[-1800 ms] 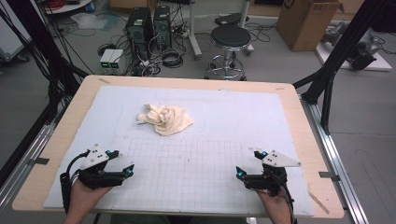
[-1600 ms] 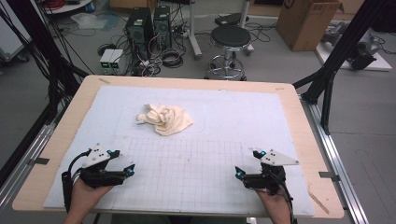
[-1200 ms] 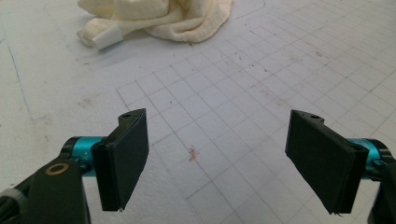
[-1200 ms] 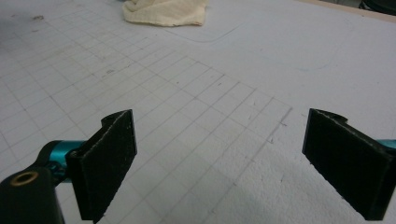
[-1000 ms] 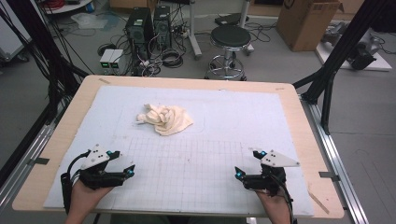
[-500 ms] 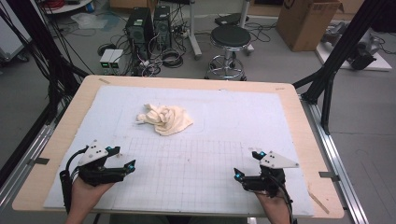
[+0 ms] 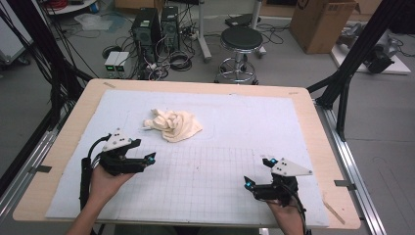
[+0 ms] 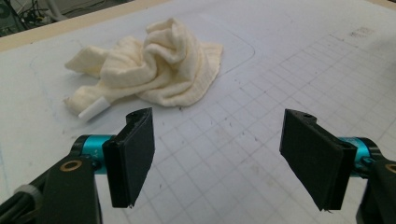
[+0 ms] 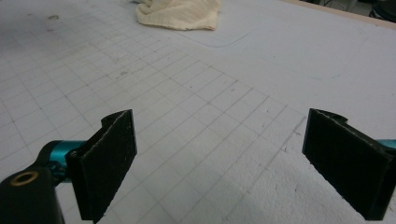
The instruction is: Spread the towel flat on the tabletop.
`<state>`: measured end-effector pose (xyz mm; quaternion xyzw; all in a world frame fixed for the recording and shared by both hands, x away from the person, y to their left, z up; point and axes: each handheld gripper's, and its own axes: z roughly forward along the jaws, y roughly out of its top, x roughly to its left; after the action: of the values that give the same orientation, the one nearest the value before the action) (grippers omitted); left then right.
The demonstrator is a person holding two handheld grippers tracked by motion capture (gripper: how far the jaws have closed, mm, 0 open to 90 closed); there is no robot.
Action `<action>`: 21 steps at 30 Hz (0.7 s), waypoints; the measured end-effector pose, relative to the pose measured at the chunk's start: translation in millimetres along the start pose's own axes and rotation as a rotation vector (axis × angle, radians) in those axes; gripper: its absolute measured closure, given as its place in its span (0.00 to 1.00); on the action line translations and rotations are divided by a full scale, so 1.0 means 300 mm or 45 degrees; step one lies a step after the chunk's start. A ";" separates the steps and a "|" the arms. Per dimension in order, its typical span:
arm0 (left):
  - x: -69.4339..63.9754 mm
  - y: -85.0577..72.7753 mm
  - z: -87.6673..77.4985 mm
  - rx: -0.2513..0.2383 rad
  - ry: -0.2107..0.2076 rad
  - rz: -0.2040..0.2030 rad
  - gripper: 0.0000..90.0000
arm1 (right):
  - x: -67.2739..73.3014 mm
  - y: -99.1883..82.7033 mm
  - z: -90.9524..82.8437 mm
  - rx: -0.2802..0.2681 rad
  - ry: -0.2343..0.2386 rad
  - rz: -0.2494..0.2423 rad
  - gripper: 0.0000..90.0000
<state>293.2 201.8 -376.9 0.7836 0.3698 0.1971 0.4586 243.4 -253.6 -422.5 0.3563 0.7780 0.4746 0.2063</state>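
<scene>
A crumpled cream cloth (image 7: pixel 172 125) lies on the white mat, left of centre toward the far side. My left gripper (image 7: pixel 147 161) hovers just short of it and to its near left, pointing at it. Its jaws have just been closing a little but stand wide, with nothing between them. In the left gripper view the cloth (image 8: pixel 149 70) lies ahead of the left gripper (image 8: pixel 218 135). My right gripper (image 7: pixel 258 172) rests low near the front right, open and empty. In the right gripper view the cloth (image 9: pixel 180 13) is far off, beyond the right gripper (image 9: pixel 223 135).
A white gridded mat (image 7: pixel 293 127) covers the wooden table (image 7: pixel 63 147). Behind the table's far edge stand a black stool (image 7: pixel 240 41), computer towers (image 7: pixel 156 24) with cables and a cardboard box (image 7: pixel 320 22). Black frame struts (image 7: pixel 342 83) rise at both sides.
My left hand has moved forward and slightly up toward the cloth. The right hand and the cloth have stayed where they were.
</scene>
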 end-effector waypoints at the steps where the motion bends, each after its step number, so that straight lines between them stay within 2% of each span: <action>1: 0.000 0.000 0.000 0.000 0.000 0.000 0.30 | 0.000 0.000 0.002 -0.001 0.002 0.001 0.10; 5: 0.021 0.046 0.046 -0.013 -0.010 -0.041 0.33 | 0.000 0.002 0.007 0.001 0.009 -0.001 0.10; 10: 0.039 0.094 0.092 -0.023 0.014 -0.058 0.35 | -0.001 0.006 0.011 -0.005 0.023 -0.005 0.10; 14: 0.059 0.131 0.128 -0.039 0.042 -0.094 0.35 | -0.003 0.005 0.010 -0.011 0.026 -0.004 0.10; 16: 0.071 0.144 0.142 -0.041 0.045 -0.097 0.37 | -0.007 0.006 0.012 -0.012 0.027 0.006 0.10; 19: 0.084 0.170 0.173 -0.008 0.050 -0.094 0.37 | -0.015 0.007 0.011 -0.026 0.029 0.013 0.10; 21: 0.088 0.187 0.186 -0.013 0.056 -0.090 0.37 | -0.017 0.007 0.010 -0.030 0.032 0.016 0.10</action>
<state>368.9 172.8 -357.1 0.7631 0.4063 0.1998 0.4611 249.6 -255.1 -422.2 0.3527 0.7725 0.4895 0.1980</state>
